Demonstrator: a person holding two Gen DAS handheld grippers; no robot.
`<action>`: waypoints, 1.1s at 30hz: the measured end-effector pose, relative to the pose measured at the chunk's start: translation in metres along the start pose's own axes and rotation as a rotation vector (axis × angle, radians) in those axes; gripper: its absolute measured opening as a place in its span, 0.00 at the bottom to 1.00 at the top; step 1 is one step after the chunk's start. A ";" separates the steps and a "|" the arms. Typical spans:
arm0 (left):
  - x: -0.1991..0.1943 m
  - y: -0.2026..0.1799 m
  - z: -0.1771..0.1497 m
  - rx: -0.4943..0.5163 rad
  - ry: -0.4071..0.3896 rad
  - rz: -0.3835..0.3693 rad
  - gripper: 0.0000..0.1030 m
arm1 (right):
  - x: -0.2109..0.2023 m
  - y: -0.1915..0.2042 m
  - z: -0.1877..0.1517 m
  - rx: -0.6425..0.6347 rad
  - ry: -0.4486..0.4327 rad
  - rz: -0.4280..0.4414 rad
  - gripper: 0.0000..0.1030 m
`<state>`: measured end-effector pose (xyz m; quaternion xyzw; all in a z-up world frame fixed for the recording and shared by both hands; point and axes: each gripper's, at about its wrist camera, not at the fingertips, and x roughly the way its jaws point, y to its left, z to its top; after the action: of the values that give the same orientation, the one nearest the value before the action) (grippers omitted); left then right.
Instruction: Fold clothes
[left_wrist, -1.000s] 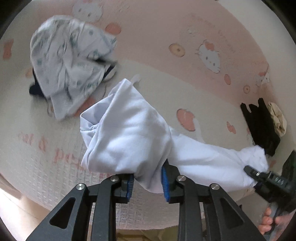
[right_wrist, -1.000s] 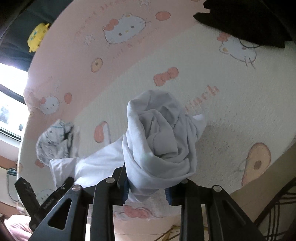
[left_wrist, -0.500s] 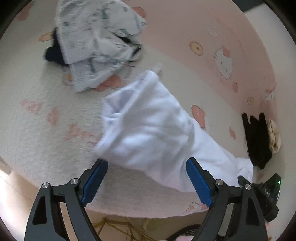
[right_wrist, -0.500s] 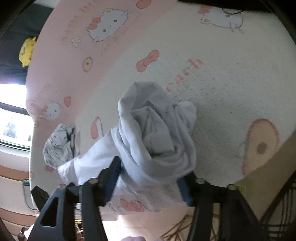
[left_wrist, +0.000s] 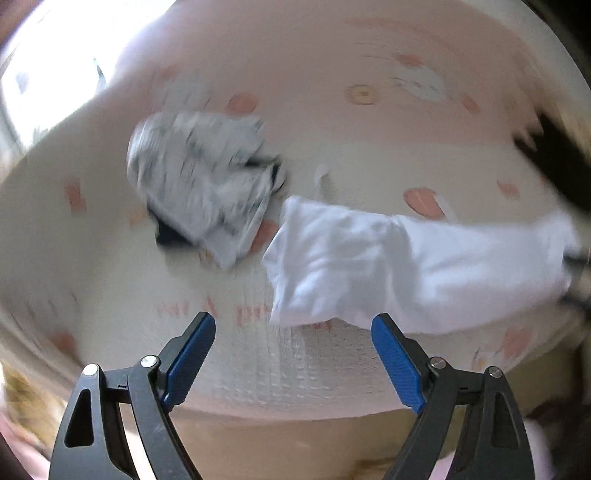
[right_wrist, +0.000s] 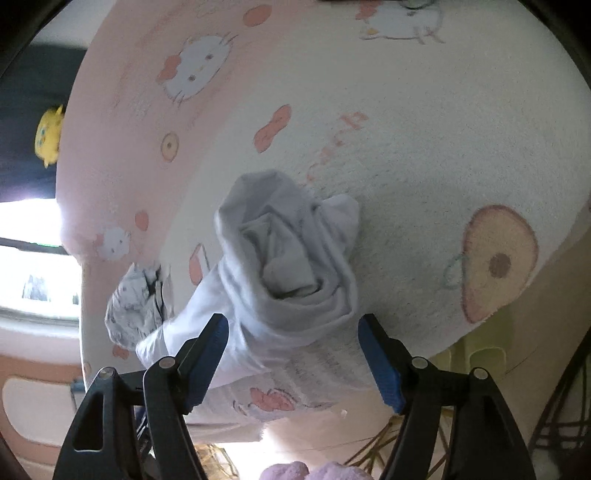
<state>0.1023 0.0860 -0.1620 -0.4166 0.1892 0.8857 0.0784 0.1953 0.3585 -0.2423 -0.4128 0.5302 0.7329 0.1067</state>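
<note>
Your work surface is a pink and cream blanket (right_wrist: 424, 155) printed with cartoon cats, bows and round biscuit shapes, spread over a raised bed or table whose near edge runs just ahead of both sets of fingers. Past its far left edge in the right wrist view, a bright window (right_wrist: 33, 273) glares and a small yellow plush toy (right_wrist: 50, 133) sits against a dark background.

The white garment (left_wrist: 406, 266) lies bunched on the blanket. Seen from your left gripper (left_wrist: 293, 354), it sits ahead and to the right, stretching off toward the right edge of the picture, with its nearest hem just beyond the right fingertip. That gripper's jaws stand wide apart with only bare blanket between them; no pad touches cloth.

From your right gripper (right_wrist: 293, 350), the same garment's crumpled end rises in a rolled heap directly ahead, between and just beyond the fingertips. The jaws here are opening, and the blue pads (right_wrist: 380, 363) stand clear of the fabric on both sides.

A patterned grey-and-white garment (left_wrist: 207, 181) lies crumpled ahead and to the left of your left gripper, over something dark. A black garment (left_wrist: 554, 158) lies far right, blurred.
</note>
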 end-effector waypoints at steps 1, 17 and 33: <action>-0.003 -0.012 0.001 0.073 -0.027 0.034 0.84 | -0.001 0.001 -0.001 -0.012 0.003 -0.002 0.70; -0.006 -0.137 -0.024 0.785 -0.281 0.057 0.84 | 0.034 0.025 -0.009 0.012 -0.006 0.032 0.70; 0.008 -0.181 -0.006 0.714 -0.228 -0.071 0.84 | 0.029 0.022 0.004 0.003 -0.067 0.045 0.70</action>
<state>0.1550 0.2494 -0.2211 -0.2679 0.4617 0.8014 0.2699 0.1620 0.3448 -0.2479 -0.3761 0.5366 0.7475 0.1086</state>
